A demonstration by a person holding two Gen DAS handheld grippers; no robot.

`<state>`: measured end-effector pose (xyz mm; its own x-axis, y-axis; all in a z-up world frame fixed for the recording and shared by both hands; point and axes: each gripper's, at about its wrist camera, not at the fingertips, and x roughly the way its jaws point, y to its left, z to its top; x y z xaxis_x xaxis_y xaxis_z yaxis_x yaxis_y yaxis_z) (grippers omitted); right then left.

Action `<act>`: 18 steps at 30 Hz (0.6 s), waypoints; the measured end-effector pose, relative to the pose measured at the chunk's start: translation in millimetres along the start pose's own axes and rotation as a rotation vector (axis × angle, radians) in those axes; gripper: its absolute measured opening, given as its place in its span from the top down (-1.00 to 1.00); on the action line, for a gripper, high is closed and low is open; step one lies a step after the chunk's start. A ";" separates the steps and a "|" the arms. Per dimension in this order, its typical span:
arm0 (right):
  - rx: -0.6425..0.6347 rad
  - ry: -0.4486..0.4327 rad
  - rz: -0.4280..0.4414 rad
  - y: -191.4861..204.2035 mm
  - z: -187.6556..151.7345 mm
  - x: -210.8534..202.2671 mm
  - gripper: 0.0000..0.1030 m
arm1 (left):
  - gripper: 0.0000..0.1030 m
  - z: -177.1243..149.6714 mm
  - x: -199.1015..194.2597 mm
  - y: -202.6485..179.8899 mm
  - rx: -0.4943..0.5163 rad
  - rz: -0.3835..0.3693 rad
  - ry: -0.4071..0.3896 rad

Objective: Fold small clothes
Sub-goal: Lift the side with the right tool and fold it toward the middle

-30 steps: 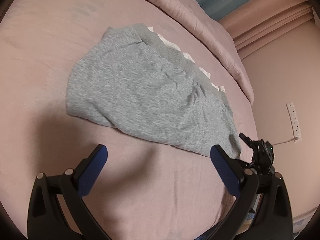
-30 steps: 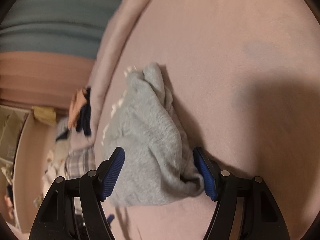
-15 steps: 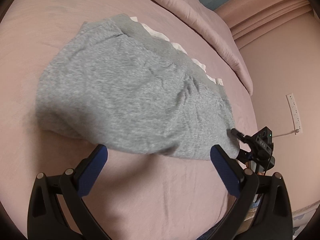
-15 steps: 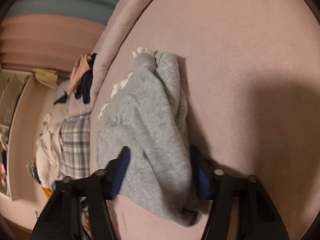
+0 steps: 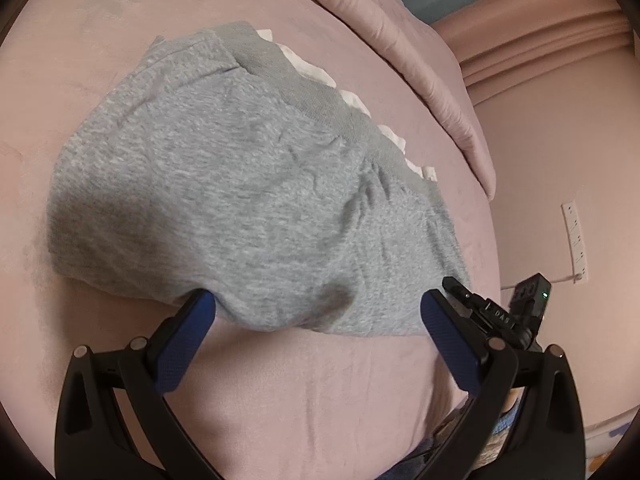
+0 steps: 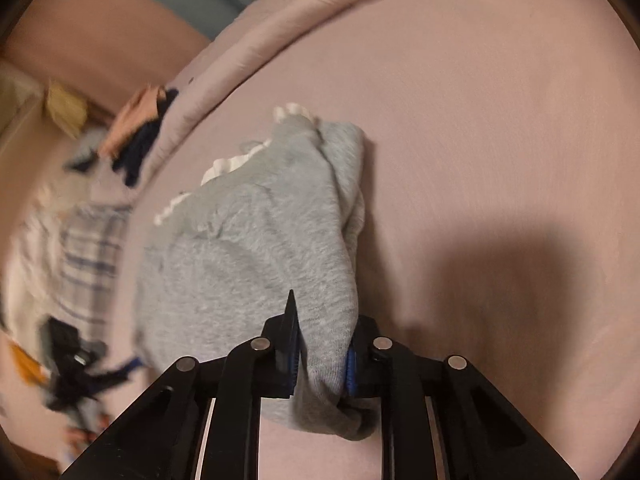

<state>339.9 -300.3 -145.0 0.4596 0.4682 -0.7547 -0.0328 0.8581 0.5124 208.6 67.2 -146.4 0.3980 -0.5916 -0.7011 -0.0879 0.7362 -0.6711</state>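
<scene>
Now, garment: grey knit shorts (image 5: 248,200) with a ribbed waistband and white frill (image 5: 352,100), lying spread on the pink bed (image 5: 300,392), near its middle.
Right gripper (image 6: 320,354): jaws nearly together, pinching a bunched corner of the shorts (image 6: 256,264); a wad of cloth hangs below the pads.
Left gripper (image 5: 316,320): jaws wide apart, holding nothing; tips sit at the near hem, the left tip touching or just under the edge, I cannot tell which.
Feel (judged): light, soft, fleecy; no stiffness, so it will sag and drape wherever unsupported.
Slip (judged): low; fuzzy knit against ribbed pads should hold, and it will likely drag on the bed cover.
Fragility (judged): none to speak of; only the frill might snag.
Where to grip (judged): the near hem corner opposite the right pinch, taking both layers, so the edge lifts straight.
Risk (judged): catching one layer only, leaving the fold skewed.
Surroundings: rolled duvet (image 5: 400,40) along the far side; a heap of other clothes (image 6: 80,248) beyond the bed edge, blurred.
</scene>
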 end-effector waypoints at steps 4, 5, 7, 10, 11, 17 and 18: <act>-0.168 -0.025 -0.133 36.6 4.1 -4.5 0.64 | -0.99 7.1 -4.8 -5.3 0.001 -0.021 -0.004; -0.201 -0.031 -0.152 45.0 5.6 -3.5 0.64 | -0.99 8.7 -5.5 -7.2 0.004 -0.028 -0.005; -0.265 -0.053 -0.179 62.1 6.0 -4.0 0.64 | -0.99 12.4 -6.6 -11.0 0.010 -0.044 -0.010; -0.315 -0.072 -0.188 75.1 5.4 -2.2 0.64 | -0.99 15.9 -7.0 -10.9 0.007 -0.063 -0.010; -0.330 -0.077 -0.195 79.3 5.5 -0.7 0.65 | -0.99 16.4 -7.7 -8.8 0.002 -0.067 -0.010; -0.375 -0.081 -0.192 97.8 2.9 2.6 0.65 | -0.99 16.4 -13.1 3.5 -0.008 -0.042 -0.016; -0.380 -0.079 -0.195 100.9 2.2 4.2 0.65 | -0.99 16.0 -14.9 4.6 -0.007 -0.034 -0.017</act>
<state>340.4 -212.2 -95.6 0.5551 0.2851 -0.7814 -0.2566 0.9523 0.1652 216.9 84.7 -135.1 0.4167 -0.6107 -0.6734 -0.0799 0.7133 -0.6963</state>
